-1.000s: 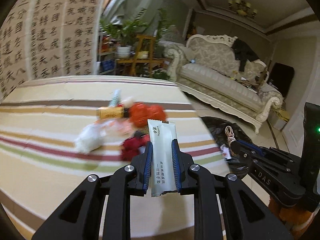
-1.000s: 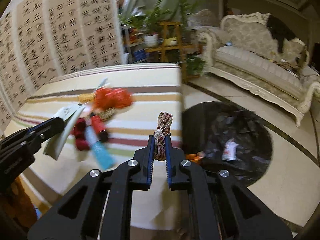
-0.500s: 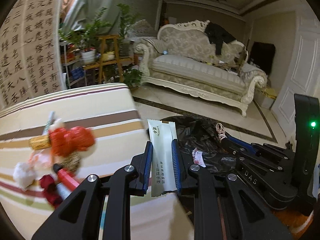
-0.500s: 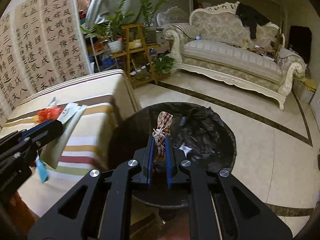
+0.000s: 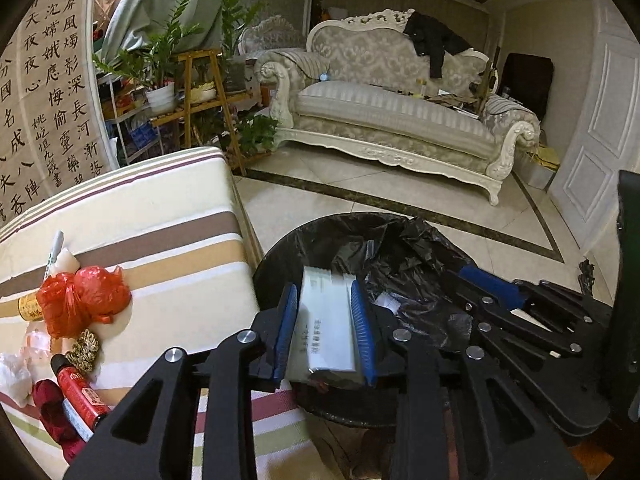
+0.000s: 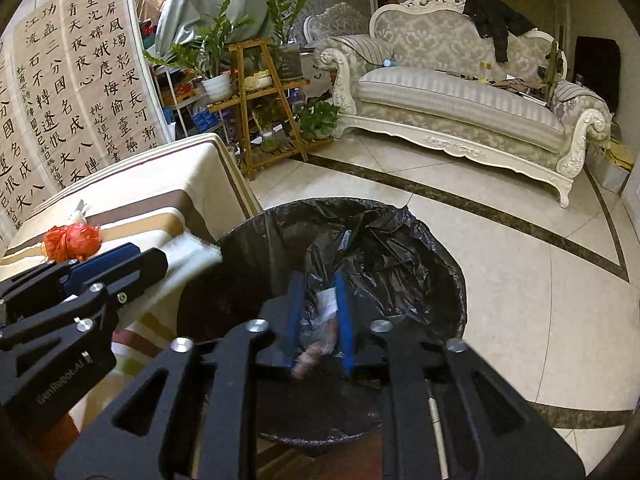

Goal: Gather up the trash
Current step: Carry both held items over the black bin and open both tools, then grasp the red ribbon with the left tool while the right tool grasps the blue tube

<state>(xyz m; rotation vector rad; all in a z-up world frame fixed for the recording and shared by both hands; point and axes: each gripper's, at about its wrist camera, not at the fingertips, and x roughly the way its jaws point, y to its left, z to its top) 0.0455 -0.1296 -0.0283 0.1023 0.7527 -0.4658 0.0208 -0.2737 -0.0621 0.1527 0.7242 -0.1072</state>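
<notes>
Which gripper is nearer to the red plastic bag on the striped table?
Left. The left gripper is over the bin's table-side rim, beside the red plastic bag; the right gripper is over the bin's middle, farther off.

We see a cream tiled floor (image 6: 500,264) crossed by a dark inlaid border band (image 6: 480,210). At the far side stands an ornate pale sofa (image 6: 460,108) with carved white trim, a black garment (image 6: 494,20) draped over its back. To its left a wooden plant stand (image 6: 260,100) carries potted green plants (image 6: 216,52), with grey-green drapery (image 6: 192,4) hanging behind. The left wall holds large calligraphy sheets (image 6: 72,80). On the far right we find a white panelled door (image 5: 600,120). The light is dim and warm.
</notes>
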